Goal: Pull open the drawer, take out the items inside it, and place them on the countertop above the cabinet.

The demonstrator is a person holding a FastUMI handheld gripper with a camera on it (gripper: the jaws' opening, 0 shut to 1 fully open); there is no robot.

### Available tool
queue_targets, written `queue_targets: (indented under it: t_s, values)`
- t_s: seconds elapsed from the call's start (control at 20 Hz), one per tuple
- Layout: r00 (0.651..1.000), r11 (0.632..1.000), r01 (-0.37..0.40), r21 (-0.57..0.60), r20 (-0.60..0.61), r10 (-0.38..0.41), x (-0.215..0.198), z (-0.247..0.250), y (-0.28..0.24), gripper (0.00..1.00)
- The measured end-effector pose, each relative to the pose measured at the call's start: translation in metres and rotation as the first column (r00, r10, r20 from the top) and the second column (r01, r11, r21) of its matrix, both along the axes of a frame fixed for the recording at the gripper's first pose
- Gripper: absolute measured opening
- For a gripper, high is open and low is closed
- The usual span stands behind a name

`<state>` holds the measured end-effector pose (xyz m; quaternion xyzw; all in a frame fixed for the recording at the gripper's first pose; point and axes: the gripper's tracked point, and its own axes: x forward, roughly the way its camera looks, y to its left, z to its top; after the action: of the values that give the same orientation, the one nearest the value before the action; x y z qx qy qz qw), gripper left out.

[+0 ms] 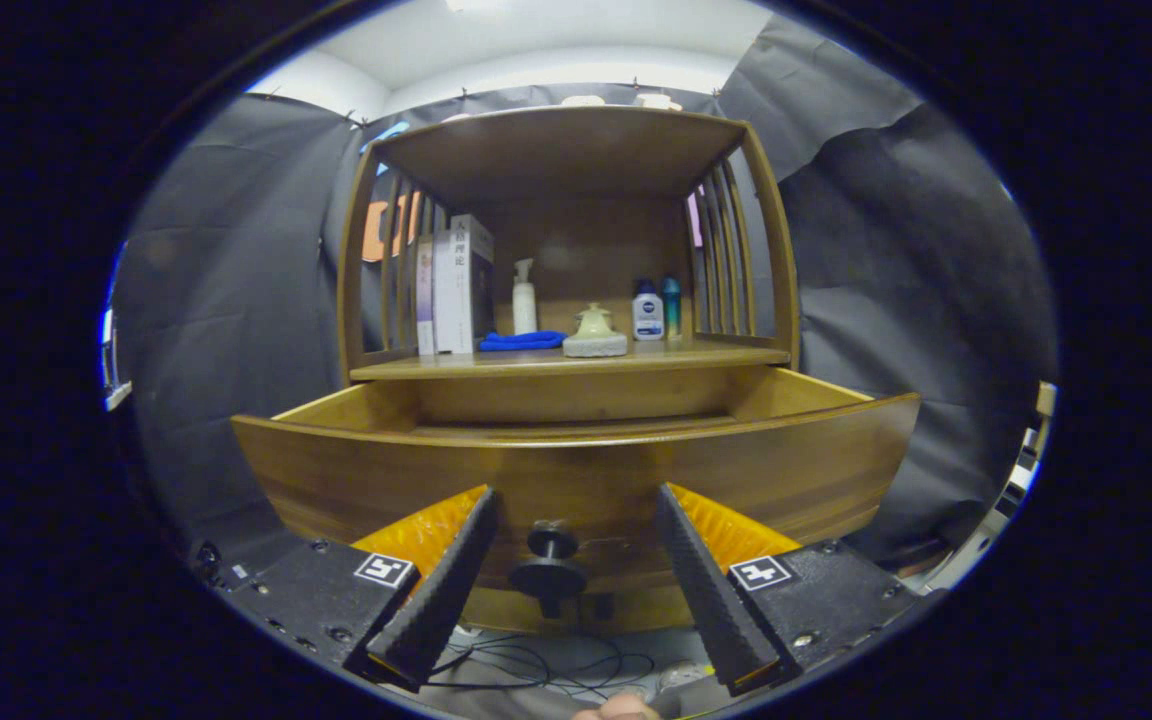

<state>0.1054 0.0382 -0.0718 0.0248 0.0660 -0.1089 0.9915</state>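
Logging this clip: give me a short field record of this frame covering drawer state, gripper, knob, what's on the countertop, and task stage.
drawer: pulled open; its inside is hidden behind the front panel
knob: dark, on the drawer front, between the fingers, not touched
hand-held gripper: open, fingers either side of the knob
countertop: holds books, pump bottle, blue cloth, pale lidded jar, two small bottles
task stage: drawer open; whether items are inside cannot be told
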Motion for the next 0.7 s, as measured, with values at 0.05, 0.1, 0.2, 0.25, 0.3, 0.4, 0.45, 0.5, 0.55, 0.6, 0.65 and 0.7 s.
queue_targets:
  t_s: [0.05,0.1,0.2,0.25,0.3,0.4,0.45,0.5,0.55,0.6,0.65,0.7]
  values:
    - [0.999,1.0,0.005,-0.009,0.032,-0.005,0.002,0.001,0.001,1.0]
    - [1.0,1.0,0.006,-0.027,0.023,-0.005,0.003,0.0,0.002,1.0]
    - [1.0,0.999,0.007,-0.051,0.024,-0.006,0.002,-0.001,0.003,0.99]
    - [1.0,0.999,0.007,-0.047,0.026,-0.005,0.002,-0.001,0.003,0.98]
    - [1.0,0.999,0.006,-0.047,0.026,-0.005,0.002,-0.001,0.002,0.98]
    - [1.0,0.999,0.002,-0.041,0.029,-0.001,0.004,-0.001,0.001,0.98]
    - [1.0,0.999,0.0,-0.04,0.029,0.002,0.005,-0.001,0.001,0.98]
    - [1.0,0.999,-0.003,-0.037,0.026,0.004,0.006,0.0,0.001,0.98]
    - [1.0,0.999,-0.006,-0.035,0.024,0.007,0.007,0.001,0.0,0.99]
    - [1.0,0.999,-0.008,-0.031,0.022,0.009,0.009,0.0,-0.001,0.99]
    - [1.0,1.0,-0.011,-0.024,0.02,0.012,0.01,0.001,-0.001,0.99]
    - [1.0,1.0,-0.015,-0.017,0.018,0.015,0.013,0.0,-0.002,0.99]
